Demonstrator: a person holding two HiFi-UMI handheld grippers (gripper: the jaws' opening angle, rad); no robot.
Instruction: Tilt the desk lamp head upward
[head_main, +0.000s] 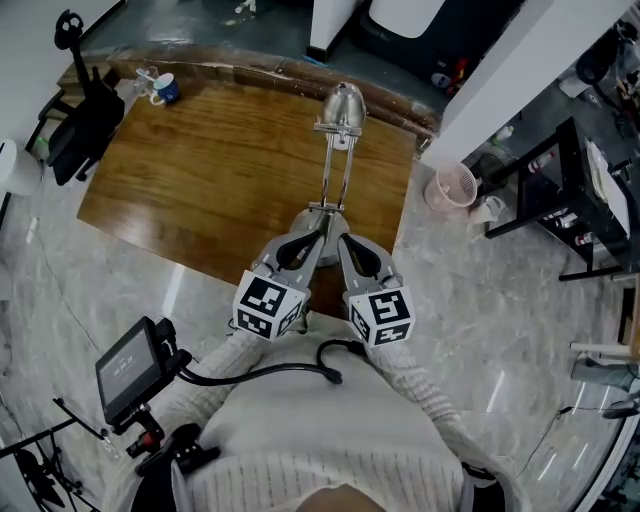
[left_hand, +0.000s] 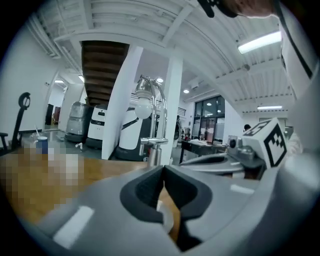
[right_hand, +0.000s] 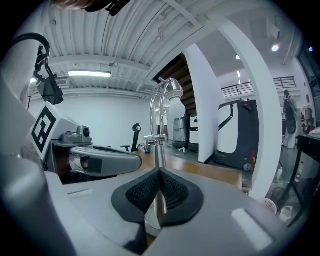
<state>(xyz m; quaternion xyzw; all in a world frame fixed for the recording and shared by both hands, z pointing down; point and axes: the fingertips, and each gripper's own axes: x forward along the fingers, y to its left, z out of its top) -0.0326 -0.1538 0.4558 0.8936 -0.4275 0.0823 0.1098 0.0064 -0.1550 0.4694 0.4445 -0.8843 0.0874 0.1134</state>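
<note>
Right now your left tool (left_hand: 163, 169) and right tool (right_hand: 159, 171) are both pinched together and empty, tips at the foot of the chrome twin-rod desk lamp (head_main: 337, 165) on the brown wooden worktop (head_main: 200, 180), probably to brace it; its head (head_main: 342, 105) faces down, not yet tilted.

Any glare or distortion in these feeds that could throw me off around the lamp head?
Head view: a soft sheen on the desk at its near-left part; the lamp head is sharp. Left gripper view: fisheye bending, a bright ceiling strip top right and a mosaic patch at left; the lamp head is readable. Right gripper view: the white column bows strongly; the lamp head is clear.
</note>
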